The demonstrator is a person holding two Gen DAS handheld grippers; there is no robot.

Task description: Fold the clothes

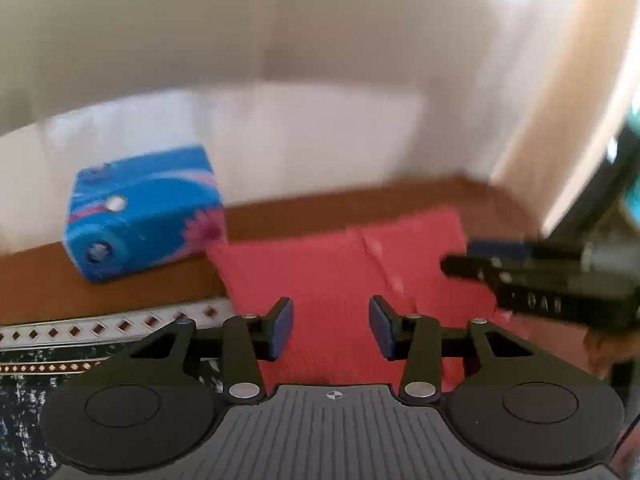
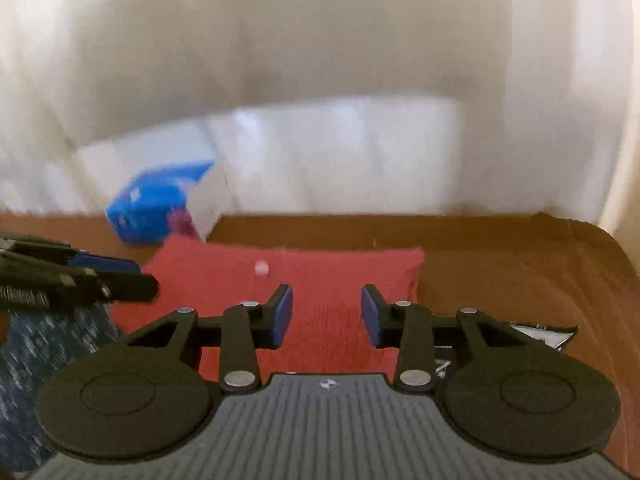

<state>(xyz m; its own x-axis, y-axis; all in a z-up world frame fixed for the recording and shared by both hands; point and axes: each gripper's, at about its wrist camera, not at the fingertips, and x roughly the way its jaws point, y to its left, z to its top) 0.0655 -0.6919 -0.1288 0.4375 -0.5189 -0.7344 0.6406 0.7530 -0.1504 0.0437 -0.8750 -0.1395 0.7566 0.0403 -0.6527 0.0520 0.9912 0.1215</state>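
One red folded cloth point(image 1: 336, 276) lies flat on the brown desk point(image 2: 500, 248), long axis 9-to-3 in the right view. One blue box point(image 1: 140, 212) at its 10 o'clock. Left tongs point(image 1: 331, 328) and right tongs point(image 2: 327, 316) both spread above the cloth, pinching nothing.

cloth point(image 1: 340, 276): coral red, plain
box point(image 1: 140, 212): bright blue, pink flower and stripes, white spot
surface point(image 2: 500, 248): warm brown
tongs point(image 1: 331, 328): black, blue pads
patterned fabric point(image 1: 104, 326): white band, brown diamonds, dark speckled below

Black tool point(image 1: 331, 328), blue pads point(image 1: 282, 328)
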